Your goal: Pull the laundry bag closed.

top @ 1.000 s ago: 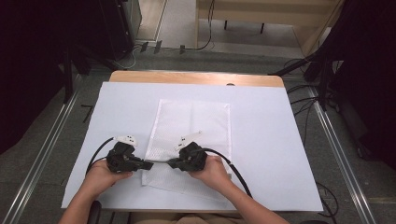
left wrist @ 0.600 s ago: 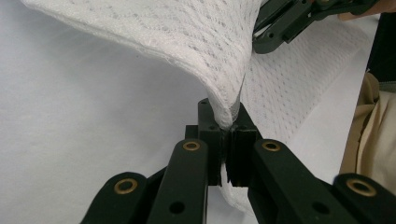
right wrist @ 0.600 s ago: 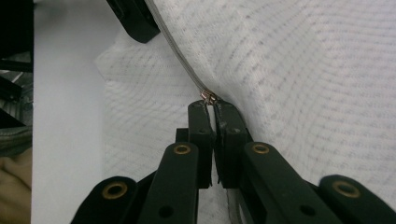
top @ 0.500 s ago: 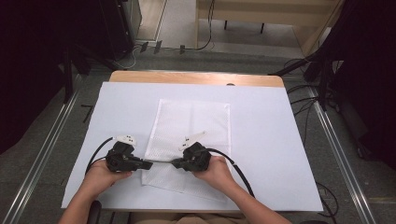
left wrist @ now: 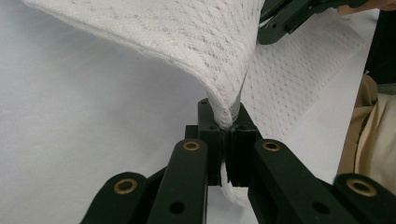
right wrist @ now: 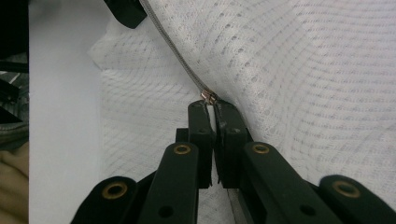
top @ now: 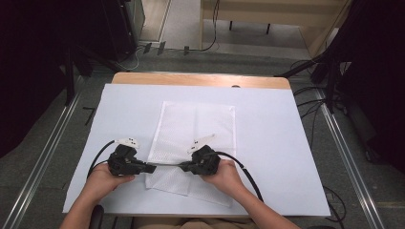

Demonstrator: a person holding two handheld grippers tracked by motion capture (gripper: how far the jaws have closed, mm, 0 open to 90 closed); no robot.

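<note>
Compared with the earlier high views: slight drift of the right gripper (top: 184, 167) away from the left gripper (top: 152, 168), gap between the two a little wider, left one holding its place. No change in either grip.

Left gripper (left wrist: 226, 126): jaws closed tight, pinching a bunched fold of the white rectangular mesh fabric bag (top: 200, 124); fabric lifted off the surface and draped up and away from the tips.

Right gripper (right wrist: 211, 109): jaws closed to a narrow slit on what looks like the pull tab of the small metal zipper slider (right wrist: 208, 97), sitting just ahead of the tips. Thin grey zipper chain (right wrist: 173, 51) running from the slider towards the other gripper.

Judgement: zipper being drawn along the near edge of the bag, left gripper serving as anchor, right one pulling. Small widening of the gap suggests travel barely begun; most of the edge beyond the right gripper not yet covered. Opening or closing: cannot tell.

Location of the bag: near edge stretched between the two sets of tips, rest lying flat beyond both grippers on the white table covering (top: 286, 157).

Count: one bag, one zipper chain, one slider, two grippers, two hands.
</note>
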